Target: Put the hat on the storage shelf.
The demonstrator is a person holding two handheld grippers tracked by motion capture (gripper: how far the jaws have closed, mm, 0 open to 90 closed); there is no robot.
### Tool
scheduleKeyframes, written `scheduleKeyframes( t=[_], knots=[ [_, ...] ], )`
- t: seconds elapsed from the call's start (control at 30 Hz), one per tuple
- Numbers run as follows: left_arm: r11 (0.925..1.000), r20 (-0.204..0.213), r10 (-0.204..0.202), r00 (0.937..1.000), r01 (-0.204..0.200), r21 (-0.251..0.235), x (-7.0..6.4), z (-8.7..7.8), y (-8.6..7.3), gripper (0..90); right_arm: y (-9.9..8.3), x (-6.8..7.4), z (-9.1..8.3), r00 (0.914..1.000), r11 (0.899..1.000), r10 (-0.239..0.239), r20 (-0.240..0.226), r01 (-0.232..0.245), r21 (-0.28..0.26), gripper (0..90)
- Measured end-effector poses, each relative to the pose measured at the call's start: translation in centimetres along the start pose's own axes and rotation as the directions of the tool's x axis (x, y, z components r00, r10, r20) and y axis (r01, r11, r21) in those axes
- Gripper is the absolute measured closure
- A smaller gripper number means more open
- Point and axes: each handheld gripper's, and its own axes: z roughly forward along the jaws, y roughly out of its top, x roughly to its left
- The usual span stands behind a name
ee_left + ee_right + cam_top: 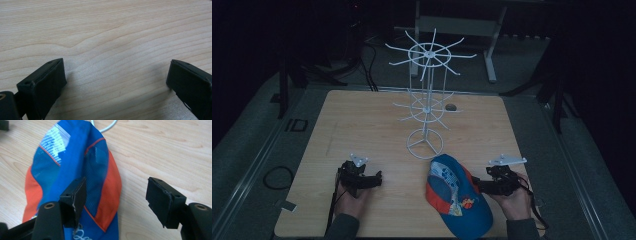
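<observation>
The cap lies flat on the bench, just before the white rack. The right gripper has its jaws spread at the cap's edge; it should probably pinch one cloth layer. The left gripper has its jaws spread over bare wood.
</observation>
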Motion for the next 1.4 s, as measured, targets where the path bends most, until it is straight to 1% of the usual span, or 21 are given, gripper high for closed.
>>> scheduleKeyframes(
  t=[0.23, 0.27, 0.4, 0.63, 0.8, 0.9, 1.07, 1.2, 1.3, 1.4],
  knots=[
    [1.0000, 0.000, 0.000, 1.0000, 0.000, 0.000, 0.0, 0.0, 0.0, 2.8, 1.1, 0.7, 0.1, 0.9997, 1.000, -0.023, -0.010, 0.023, 0.008, 27.2],
    [1.0000, 0.000, 0.000, 1.0000, 0.000, -0.001, 0.0, 0.0, 0.0, 2.8, 1.5, 1.0, 0.2, 0.9993, 0.999, -0.034, -0.015, 0.034, 0.013, 25.9],
    [1.0000, 0.000, 0.000, 1.0000, 0.000, 0.000, 0.0, 0.0, 0.0, 2.8, 2.1, 1.4, 0.3, 0.9979, 0.998, -0.053, -0.038, 0.054, 0.012, 25.6],
    [1.0000, 0.000, 0.000, 1.0000, 0.000, 0.000, 0.0, 0.0, 0.0, 2.8, 3.3, 2.2, 0.6, 0.9959, 0.997, -0.079, -0.044, 0.080, 0.007, 23.8],
    [1.0000, 0.000, 0.000, 1.0000, 0.000, 0.000, 0.0, 0.0, 0.0, 2.8, 4.1, 2.5, 1.2, 0.9939, 0.995, -0.099, -0.050, 0.100, 0.013, 21.1],
    [1.0000, 0.000, 0.000, 1.0000, 0.000, 0.000, 0.0, 0.0, 0.0, 2.8, 4.5, 2.6, 1.7, 0.9933, 0.995, -0.096, -0.064, 0.098, 0.021, 19.8],
    [1.0000, 0.000, 0.000, 1.0000, 0.000, 0.000, 0.0, 0.0, 0.0, 2.8, 5.0, 3.0, 2.5, 0.9907, 0.992, -0.119, -0.066, 0.121, 0.035, 16.4],
    [1.0000, 0.000, 0.000, 1.0000, 0.000, 0.000, 0.0, 0.0, 0.0, 2.8, 5.3, 3.4, 3.1, 0.9881, 0.990, -0.130, -0.081, 0.134, 0.037, 15.8],
    [1.0000, 0.001, 0.000, 1.0000, 0.000, 0.002, 0.0, 0.0, 0.0, 2.8, 5.6, 3.6, 3.4, 0.9873, 0.990, -0.131, -0.090, 0.134, 0.039, 15.9],
    [1.0000, 0.001, 0.000, 1.0000, 0.000, 0.002, 0.0, 0.0, 0.0, 2.8, 5.8, 3.7, 3.8, 0.9878, 0.990, -0.128, -0.089, 0.133, 0.050, 15.9]
  ],
)
